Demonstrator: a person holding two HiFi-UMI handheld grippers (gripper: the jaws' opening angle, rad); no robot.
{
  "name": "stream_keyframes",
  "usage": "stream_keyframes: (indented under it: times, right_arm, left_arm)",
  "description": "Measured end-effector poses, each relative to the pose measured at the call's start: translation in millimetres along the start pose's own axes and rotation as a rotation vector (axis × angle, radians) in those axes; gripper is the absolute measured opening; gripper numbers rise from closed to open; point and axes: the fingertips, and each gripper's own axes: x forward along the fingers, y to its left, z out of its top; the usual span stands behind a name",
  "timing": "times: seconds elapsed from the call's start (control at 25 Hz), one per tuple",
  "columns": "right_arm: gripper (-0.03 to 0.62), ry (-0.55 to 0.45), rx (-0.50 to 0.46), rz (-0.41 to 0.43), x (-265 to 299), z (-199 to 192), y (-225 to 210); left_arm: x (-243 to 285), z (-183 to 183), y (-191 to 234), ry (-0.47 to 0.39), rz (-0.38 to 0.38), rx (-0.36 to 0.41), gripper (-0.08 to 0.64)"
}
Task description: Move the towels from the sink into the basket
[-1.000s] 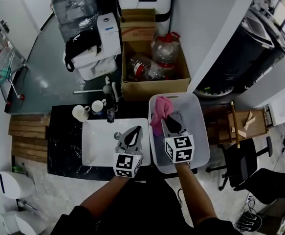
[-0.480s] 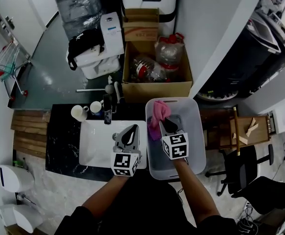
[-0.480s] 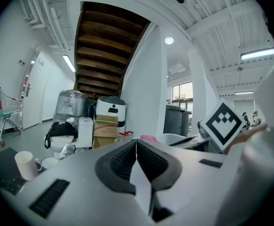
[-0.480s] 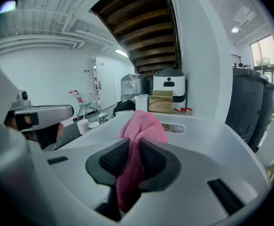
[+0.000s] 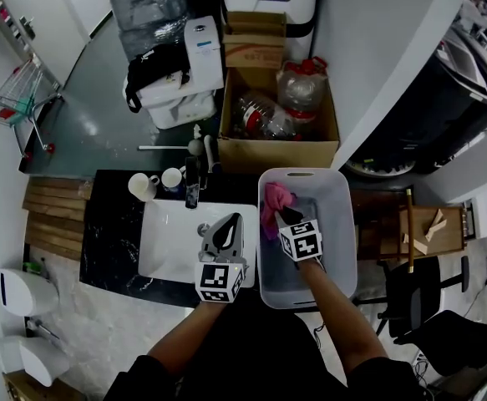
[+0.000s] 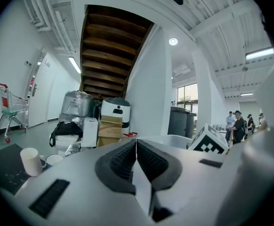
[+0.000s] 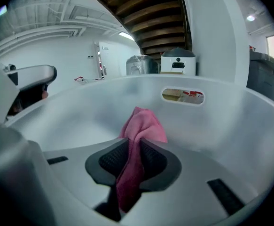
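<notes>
The right gripper (image 7: 137,149) is down inside the pale grey plastic basket (image 5: 344,224), its fingers clenched on a crumpled pink cloth towel (image 7: 141,126). The fabric bunches up between the pads, toward the basket's far left corner, and has not yet been let go; whether it touches the basket floor cannot be told. The left gripper (image 6: 136,147) hovers over the white rectangular sink (image 5: 169,245) with its fingers pressed together and nothing between them. What shows of the sink is bare white around the drain (image 5: 201,230); the patch under the left gripper is hidden, so a towel there cannot be ruled out. No other towel shows in the basket either. By the look of it this towel's transfer is nearly complete — only the release is left — and the sink, set in the black marbled table (image 5: 109,241), seems to hold nothing more to fetch.
</notes>
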Motion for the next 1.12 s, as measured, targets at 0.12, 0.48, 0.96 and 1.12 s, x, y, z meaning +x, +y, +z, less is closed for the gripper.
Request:
stream_keyframes:
  times: [0.12,0.48,0.96,1.12]
  right_arm:
    - [0.087,0.043,-0.001,0.005,12,-10,-3]
    - [0.089,0.165,-0.030,0.016,46,-48,-13]
    - [0.121,0.175,0.044,0.032,60,-75,-24]
    - [0.134,0.141,0.050,0.026,56,-67,-27]
  left_arm:
    - [-1,-1,3,0.002,0.012,-0.010,0.014]
    - [0,-1,2,-0.001,0.030,-0.026,0.014]
    - [4,-8,7,0.029,0.032,-0.019,0.015]
    - [5,-9,1,0.036,0.009,-0.024,0.014]
